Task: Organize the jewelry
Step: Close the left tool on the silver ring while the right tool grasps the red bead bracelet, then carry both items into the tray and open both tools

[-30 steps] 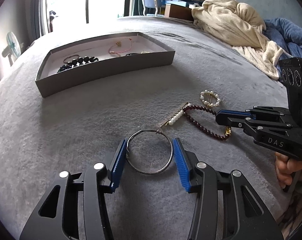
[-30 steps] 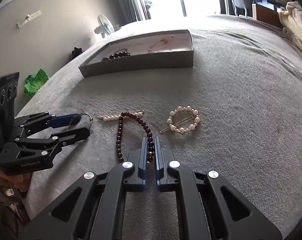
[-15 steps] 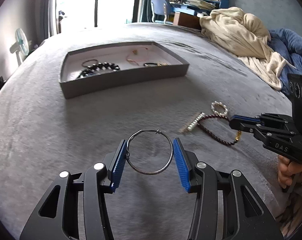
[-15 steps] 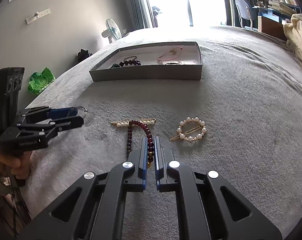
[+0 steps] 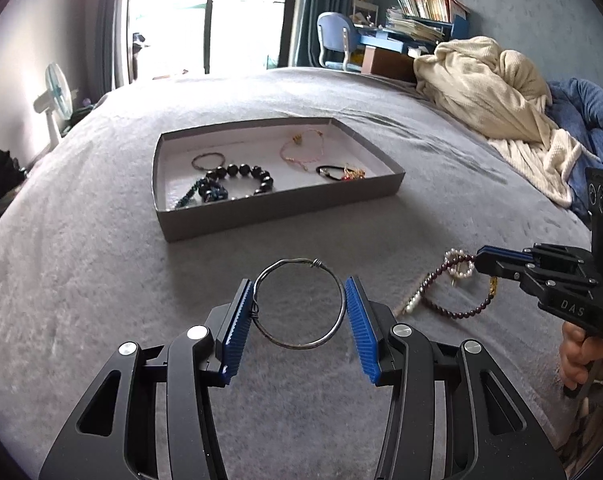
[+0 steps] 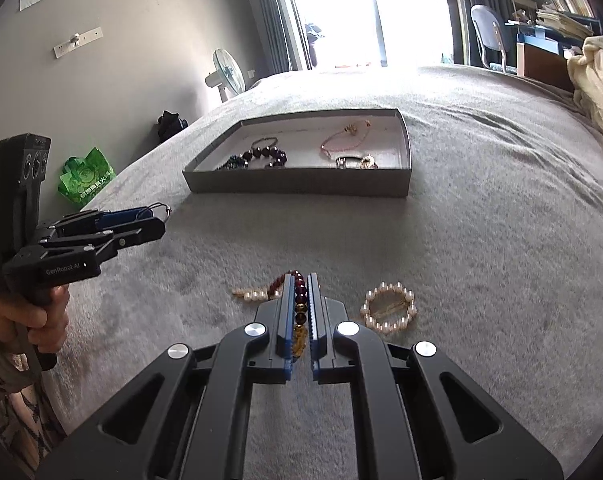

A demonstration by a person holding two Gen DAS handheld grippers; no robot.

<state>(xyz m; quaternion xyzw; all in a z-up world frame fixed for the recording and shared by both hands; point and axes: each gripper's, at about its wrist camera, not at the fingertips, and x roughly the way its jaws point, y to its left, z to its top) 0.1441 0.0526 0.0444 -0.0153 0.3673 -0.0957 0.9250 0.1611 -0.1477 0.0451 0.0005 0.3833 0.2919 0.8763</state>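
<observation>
My left gripper [image 5: 299,294] is shut on a thin silver wire bangle [image 5: 300,305] and holds it above the grey bed, short of the grey jewelry tray [image 5: 285,204]. My right gripper [image 6: 300,280] is shut on a dark red bead bracelet [image 6: 299,294], lifting it; part still trails on the bed [image 5: 453,312]. A pearl bar clip [image 6: 253,294] and a round pearl clip [image 6: 388,307] lie beside it. The tray [image 6: 301,186] holds several bracelets. The left gripper also shows in the right wrist view [image 6: 157,220], the right gripper in the left wrist view [image 5: 481,258].
A cream blanket [image 5: 497,92] and a blue duvet [image 5: 589,108] lie heaped at the bed's right. A fan [image 6: 229,72] and a green bag [image 6: 85,176] stand beyond the bed's left edge. A desk and chair [image 5: 337,44] are at the back.
My left gripper has lifted the bangle off the bed and moved toward the tray. My right gripper has raised the red bead bracelet, which is now drawn up between its fingers.
</observation>
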